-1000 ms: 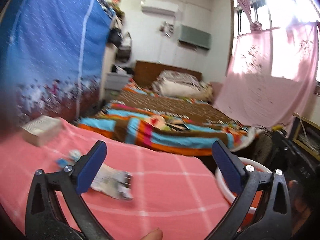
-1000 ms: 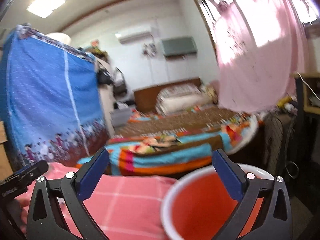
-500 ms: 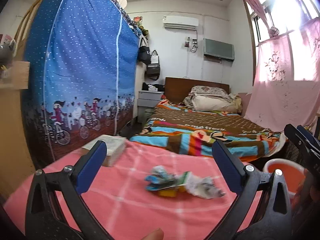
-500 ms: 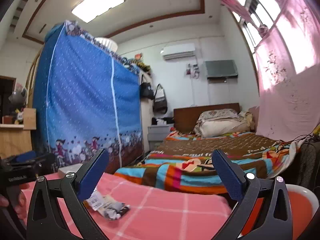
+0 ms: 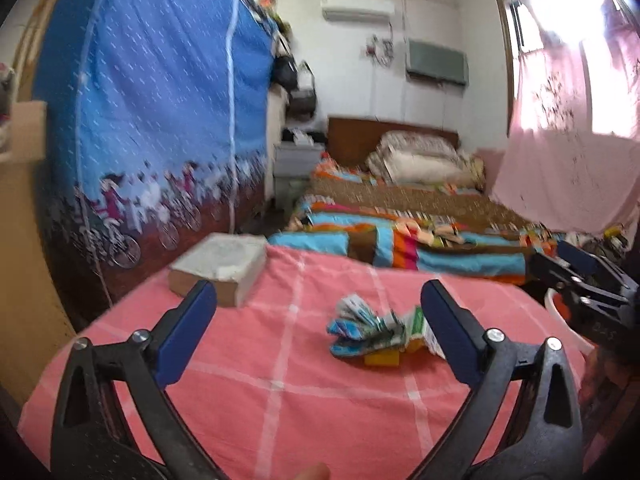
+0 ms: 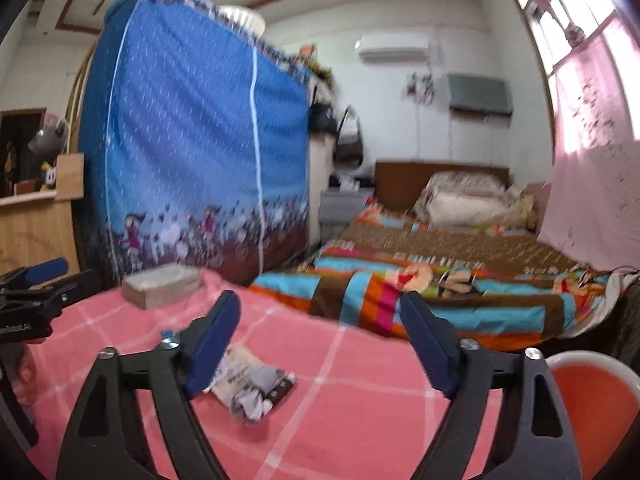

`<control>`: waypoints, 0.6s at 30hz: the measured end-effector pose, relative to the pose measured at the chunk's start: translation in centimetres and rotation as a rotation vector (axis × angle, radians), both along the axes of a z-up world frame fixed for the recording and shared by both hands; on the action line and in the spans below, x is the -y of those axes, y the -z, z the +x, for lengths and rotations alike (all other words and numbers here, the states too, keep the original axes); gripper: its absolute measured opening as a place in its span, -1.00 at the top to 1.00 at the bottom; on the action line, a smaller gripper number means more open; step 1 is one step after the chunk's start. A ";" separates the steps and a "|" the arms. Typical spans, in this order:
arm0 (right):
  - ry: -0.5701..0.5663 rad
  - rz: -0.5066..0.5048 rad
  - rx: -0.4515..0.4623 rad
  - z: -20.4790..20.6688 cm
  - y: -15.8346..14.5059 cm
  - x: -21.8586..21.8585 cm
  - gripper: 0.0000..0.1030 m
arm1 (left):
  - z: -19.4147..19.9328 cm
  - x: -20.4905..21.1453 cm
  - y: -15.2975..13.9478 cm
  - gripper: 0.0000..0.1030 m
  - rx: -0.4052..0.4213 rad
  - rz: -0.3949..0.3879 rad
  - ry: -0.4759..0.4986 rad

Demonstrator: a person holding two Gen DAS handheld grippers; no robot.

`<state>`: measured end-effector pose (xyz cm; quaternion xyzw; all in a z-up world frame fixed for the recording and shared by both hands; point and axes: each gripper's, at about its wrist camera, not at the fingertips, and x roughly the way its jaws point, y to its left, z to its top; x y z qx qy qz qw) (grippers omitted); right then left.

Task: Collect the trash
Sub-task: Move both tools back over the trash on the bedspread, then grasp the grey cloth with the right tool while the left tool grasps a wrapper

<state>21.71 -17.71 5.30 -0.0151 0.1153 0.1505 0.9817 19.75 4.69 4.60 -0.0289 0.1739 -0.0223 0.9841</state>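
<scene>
A pink cloth with a white check (image 5: 280,364) covers the table, and the crumpled heap of printed wrappers and paper scraps (image 5: 374,330) lies near its middle, resting flat on the fabric. Beyond the heap toward the far left corner sits a pale grey rectangular box (image 5: 219,266); off the table's right edge stands a round bucket with a white rim and orange inside (image 6: 588,400). The left gripper (image 5: 318,324) hangs just short of the heap, blue pads spread wide, gripping nothing. The right gripper (image 6: 320,334) is likewise released, its left pad (image 6: 214,340) just in front of the scraps. Behind the heap runs a bed with a striped multicoloured blanket (image 6: 440,276), a blue fabric wardrobe (image 5: 160,100) to its left, pink curtains (image 5: 568,148) to its right.
</scene>
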 end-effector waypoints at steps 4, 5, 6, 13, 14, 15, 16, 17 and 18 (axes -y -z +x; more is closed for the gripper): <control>-0.063 -0.031 -0.125 2.1 1.2 -1.1 -0.03 | 2.2 0.8 0.9 -0.67 -0.123 -0.011 0.075; -0.077 -0.044 -0.148 2.4 1.4 -1.4 0.01 | 2.7 1.0 1.1 -0.59 -0.152 -0.016 0.094; -0.093 -0.066 -0.176 2.8 1.7 -1.9 0.03 | 3.2 1.1 1.4 -0.57 -0.178 -0.021 0.112; -0.153 -0.127 -0.353 4.7 3.9 -3.6 0.32 | 5.9 2.3 2.3 -0.16 -0.280 -0.043 0.203; -0.163 -0.125 -0.371 4.9 4.1 -3.6 0.33 | 6.2 2.4 2.4 -0.11 -0.292 -0.042 0.212; -0.173 -0.125 -0.387 5.0 4.3 -3.7 0.34 | 6.5 2.6 2.6 -0.09 -0.306 -0.041 0.221; -0.177 -0.128 -0.395 5.0 4.4 -3.8 0.34 | 6.9 2.6 2.8 -0.05 -0.325 -0.042 0.234; -0.179 -0.133 -0.402 5.1 4.5 -4.0 0.34 | 7.1 2.7 3.0 -0.02 -0.341 -0.042 0.244; -0.181 -0.142 -0.415 5.2 4.7 -4.1 0.34 | 7.3 2.8 3.2 -0.01 -0.356 -0.041 0.250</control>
